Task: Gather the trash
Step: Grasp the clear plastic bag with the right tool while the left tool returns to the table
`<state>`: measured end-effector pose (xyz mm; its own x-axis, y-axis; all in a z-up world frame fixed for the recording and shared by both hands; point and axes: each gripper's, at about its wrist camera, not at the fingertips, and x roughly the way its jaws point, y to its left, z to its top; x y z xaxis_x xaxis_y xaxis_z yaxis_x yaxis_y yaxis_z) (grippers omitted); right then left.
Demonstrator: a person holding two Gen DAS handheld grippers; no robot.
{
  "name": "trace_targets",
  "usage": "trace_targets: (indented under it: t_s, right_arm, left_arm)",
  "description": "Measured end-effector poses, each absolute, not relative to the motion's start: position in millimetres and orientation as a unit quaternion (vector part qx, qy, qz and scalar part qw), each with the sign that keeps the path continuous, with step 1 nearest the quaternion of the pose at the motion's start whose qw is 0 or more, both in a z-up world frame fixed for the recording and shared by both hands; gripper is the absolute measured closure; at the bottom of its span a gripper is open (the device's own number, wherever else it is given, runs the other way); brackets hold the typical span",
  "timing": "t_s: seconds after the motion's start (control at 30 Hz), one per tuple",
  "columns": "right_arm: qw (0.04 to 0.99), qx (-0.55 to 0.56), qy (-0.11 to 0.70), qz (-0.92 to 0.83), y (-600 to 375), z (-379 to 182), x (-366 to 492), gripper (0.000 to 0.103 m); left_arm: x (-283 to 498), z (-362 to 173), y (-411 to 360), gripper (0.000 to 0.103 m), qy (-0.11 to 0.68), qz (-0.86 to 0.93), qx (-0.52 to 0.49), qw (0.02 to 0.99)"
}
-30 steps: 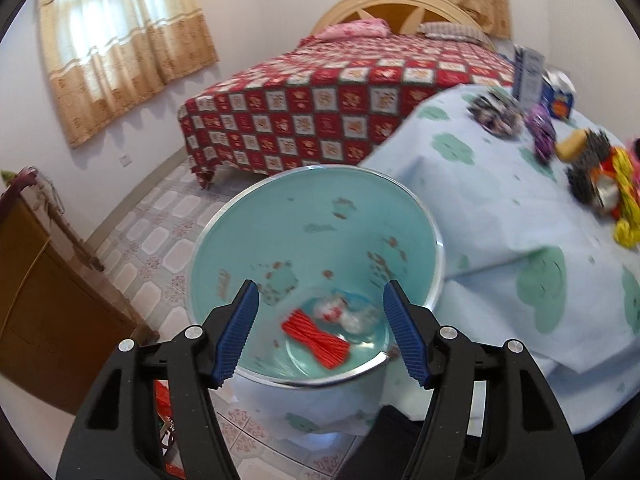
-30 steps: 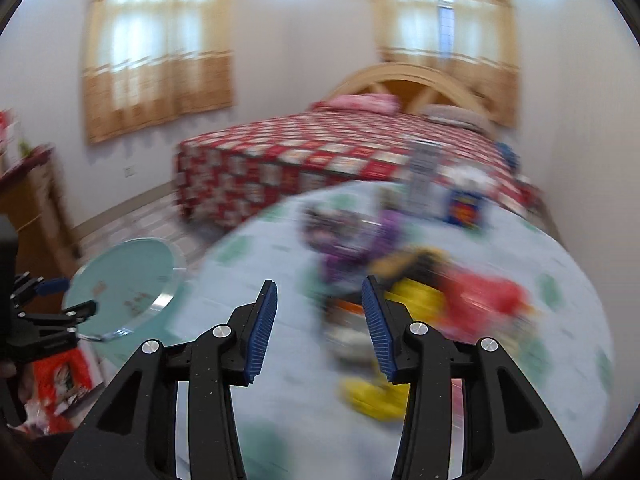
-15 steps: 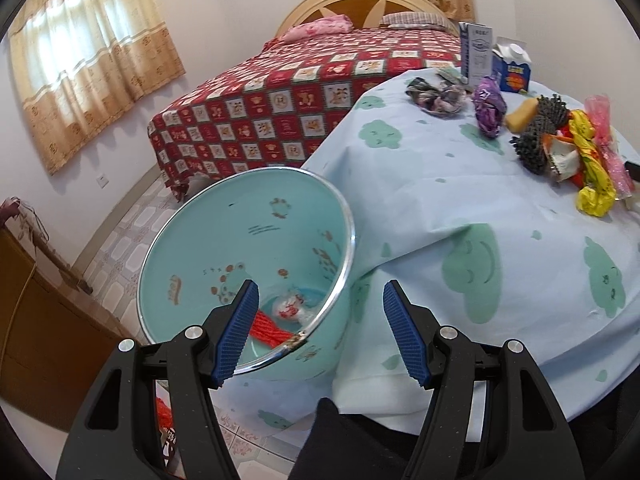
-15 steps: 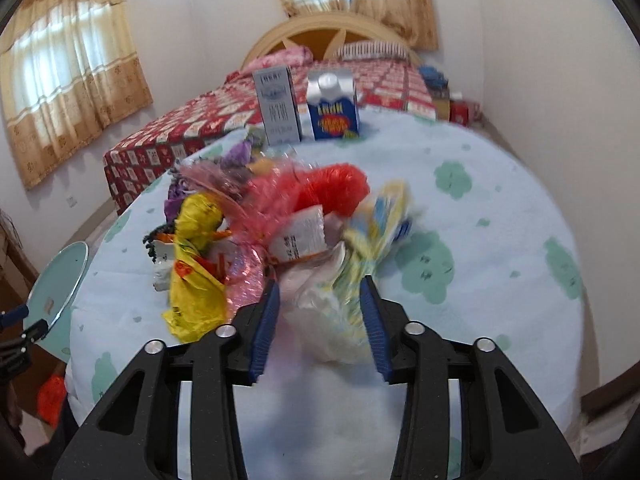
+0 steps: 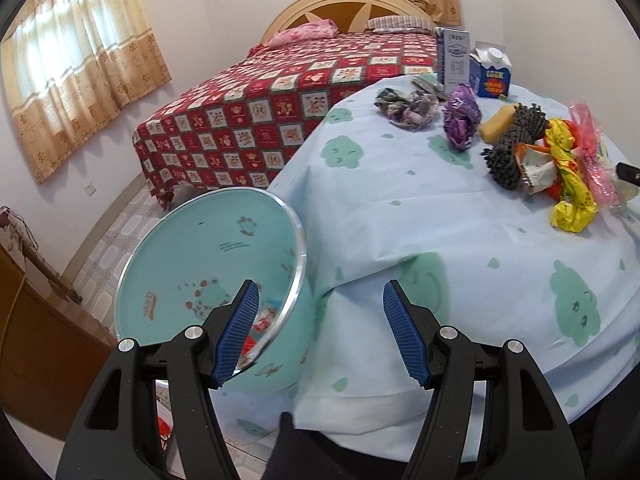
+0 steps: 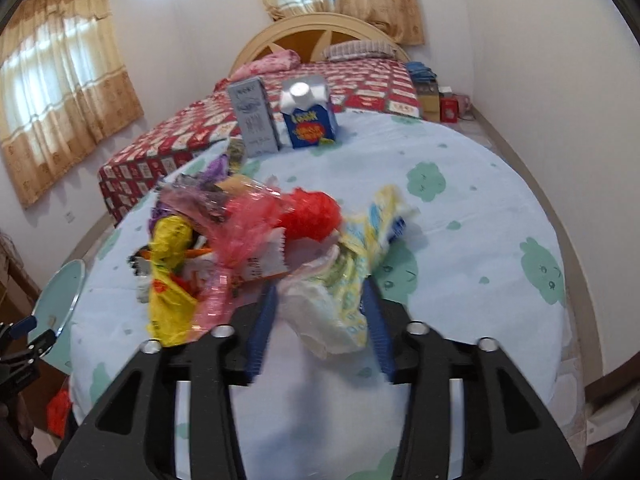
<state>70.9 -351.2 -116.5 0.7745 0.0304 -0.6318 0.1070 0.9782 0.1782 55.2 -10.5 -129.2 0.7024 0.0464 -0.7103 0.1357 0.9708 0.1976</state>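
Now, through the left wrist camera: the teal bin [image 5: 208,264] sits tipped just beside the counter [image 5: 460,248], and only a couple of scraps, one red [image 5: 248,346], show at its bottom. The left gripper [image 5: 318,330] hangs with its fingers spread wide and nothing between them, low by the bin's rim. So the collecting looks barely begun. Up on the cloth the trash pile [image 5: 560,168] waits, well apart from the bin.

Over to the right wrist camera: the right gripper [image 6: 320,326] is in among the pile, fingers parted on either side of a crumpled white-and-yellow wrapper [image 6: 340,304], not clamped on it. A red bag [image 6: 310,216], a yellow wrapper [image 6: 170,276], and two cartons [image 6: 308,122] at the far edge are all uncollected. Most of the job, by my read, lies ahead.
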Motion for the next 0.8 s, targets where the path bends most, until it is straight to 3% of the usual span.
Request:
trace_targets:
  t_s: [0.1, 0.33, 0.8]
  right_arm:
    - [0.929, 0.115, 0.353, -0.016, -356.7, -128.2, 76.7, 0.054]
    - [0.933, 0.109, 0.343, -0.006, -360.4, -128.6, 68.2, 0.07]
    - [0.955, 0.069, 0.287, -0.043, -398.1, -105.9, 11.2, 0.073]
  left_arm:
    - [55.4, -127.4, -22.8, 0.039, 0.383, -0.036, 0.122, 0.915]
    - [62.1, -120.3, -55.6, 0.039, 0.376, -0.059, 0.114, 0.918]
    - [66.3, -119.7, -167.6, 0.042, 0.369, -0.137, 0.121, 0.911]
